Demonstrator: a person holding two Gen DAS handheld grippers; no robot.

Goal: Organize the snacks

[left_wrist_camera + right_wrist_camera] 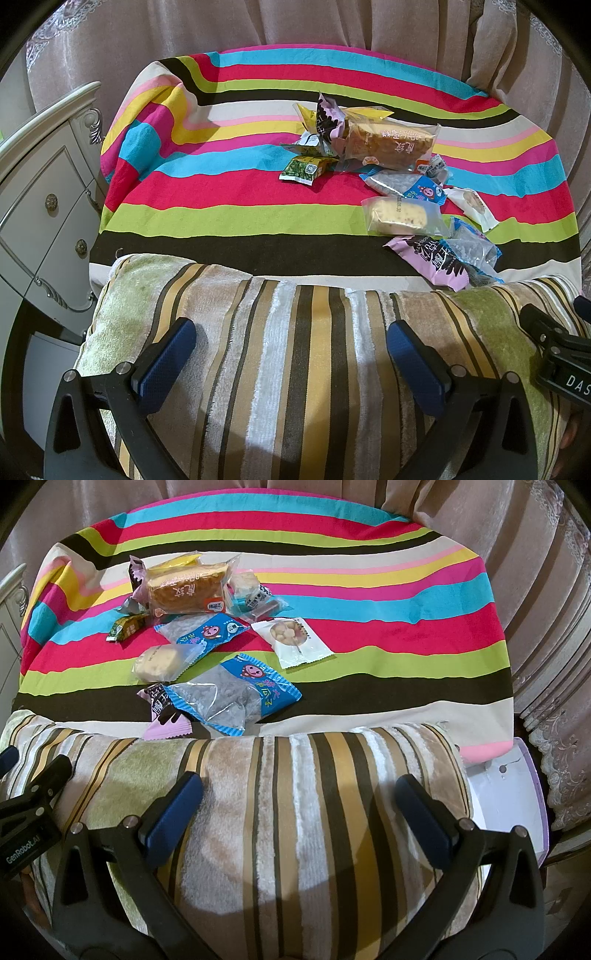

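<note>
- Home, likely a bedroom or living room.
- Pleated pinkish curtains [295, 22] fill the back, 10 to 2 o'clock; lace-trimmed edge [565, 716] at 3 o'clock in right view.
- Ornate cream dresser [44, 206] with carved trim and round brass knobs at 9 o'clock, left view.
- Bench draped in bright multicolour striped cloth [229, 192], wrapped snacks [218, 635] scattered on it.
- Plush striped towel [295, 350] at 6 o'clock.
</note>
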